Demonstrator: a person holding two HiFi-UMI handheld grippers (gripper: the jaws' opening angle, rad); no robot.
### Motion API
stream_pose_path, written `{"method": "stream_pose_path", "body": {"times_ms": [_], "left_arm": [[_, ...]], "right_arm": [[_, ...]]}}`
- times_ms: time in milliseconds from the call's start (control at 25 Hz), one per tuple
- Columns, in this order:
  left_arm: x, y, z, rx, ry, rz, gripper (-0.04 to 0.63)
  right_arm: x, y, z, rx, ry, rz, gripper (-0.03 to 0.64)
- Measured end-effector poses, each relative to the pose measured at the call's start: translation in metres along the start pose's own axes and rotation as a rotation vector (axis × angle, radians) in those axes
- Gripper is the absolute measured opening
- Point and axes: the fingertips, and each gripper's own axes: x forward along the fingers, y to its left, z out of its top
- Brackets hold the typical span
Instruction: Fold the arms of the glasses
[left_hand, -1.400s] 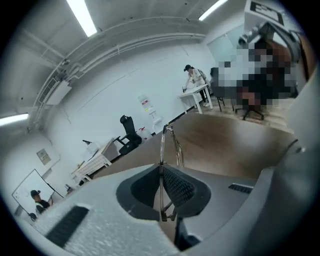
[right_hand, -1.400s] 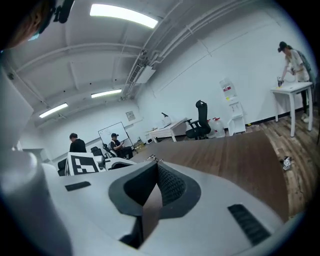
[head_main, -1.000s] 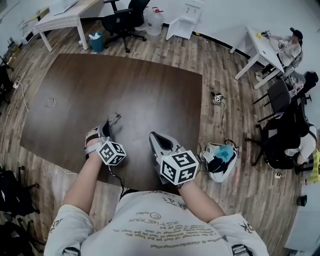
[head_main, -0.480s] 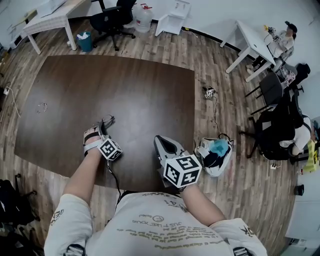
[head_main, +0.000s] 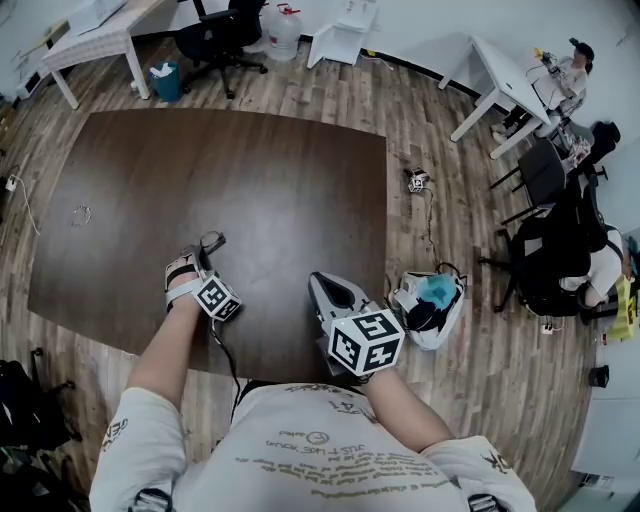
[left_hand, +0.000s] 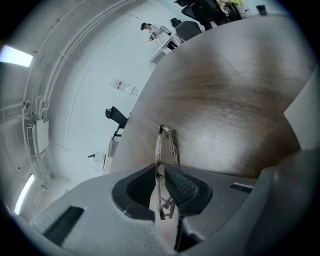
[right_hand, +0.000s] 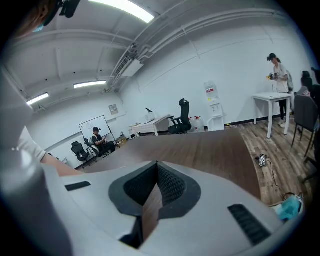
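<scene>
The thin wire-framed glasses (left_hand: 166, 144) stand on edge over the dark brown table (head_main: 260, 180). In the left gripper view they look narrow, with the arms lying close to the frame. My left gripper (left_hand: 161, 176) is shut on the glasses, its pads pinching the frame near one end. In the head view the glasses (head_main: 210, 242) stick out ahead of the left gripper (head_main: 203, 260) near the table's front edge. My right gripper (head_main: 318, 284) hovers to the right over the table, jaws shut with nothing between them (right_hand: 156, 172).
A small wire object (head_main: 80, 213) lies at the table's left side. A bag with blue contents (head_main: 430, 305) sits on the floor by the right front corner. Office chairs, white tables and a seated person (head_main: 565, 70) are beyond the table.
The left gripper with the glasses has shifted slightly left and away from the right gripper. The right gripper has barely moved and stays shut.
</scene>
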Motion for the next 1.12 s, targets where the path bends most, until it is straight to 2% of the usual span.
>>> {"method": "stream_pose_path", "body": {"times_ms": [160, 240, 320, 400, 520, 640, 760, 960, 1120], "left_arm": [[-0.010, 0.000, 0.006, -0.055, -0.008, -0.046, 0.124], [-0.021, 0.004, 0.010, -0.077, -0.017, -0.058, 0.129], [-0.040, 0.015, 0.017, -0.144, -0.051, -0.056, 0.129], [-0.062, 0.031, 0.024, -0.274, -0.099, -0.054, 0.123], [-0.098, 0.059, 0.036, -0.512, -0.165, -0.051, 0.054], [-0.138, 0.088, 0.049, -0.684, -0.234, -0.021, 0.028], [-0.181, 0.107, 0.068, -0.854, -0.316, -0.041, 0.015], [-0.248, 0.118, 0.106, -1.093, -0.485, -0.105, 0.015], [-0.283, 0.114, 0.117, -1.202, -0.534, -0.107, 0.015]], "right_arm": [[-0.001, -0.001, 0.002, -0.001, 0.001, 0.017, 0.014], [0.000, 0.000, 0.004, -0.003, 0.000, 0.030, 0.014], [0.002, 0.004, 0.004, -0.011, -0.003, 0.046, 0.014], [0.005, 0.008, 0.004, -0.023, -0.008, 0.064, 0.014], [0.008, 0.014, 0.007, -0.038, -0.019, 0.093, 0.014], [0.007, 0.021, 0.012, -0.055, -0.035, 0.119, 0.014], [0.004, 0.028, 0.019, -0.077, -0.054, 0.144, 0.014], [-0.003, 0.032, 0.028, -0.099, -0.086, 0.178, 0.014], [-0.011, 0.035, 0.031, -0.139, -0.108, 0.184, 0.012]]}}
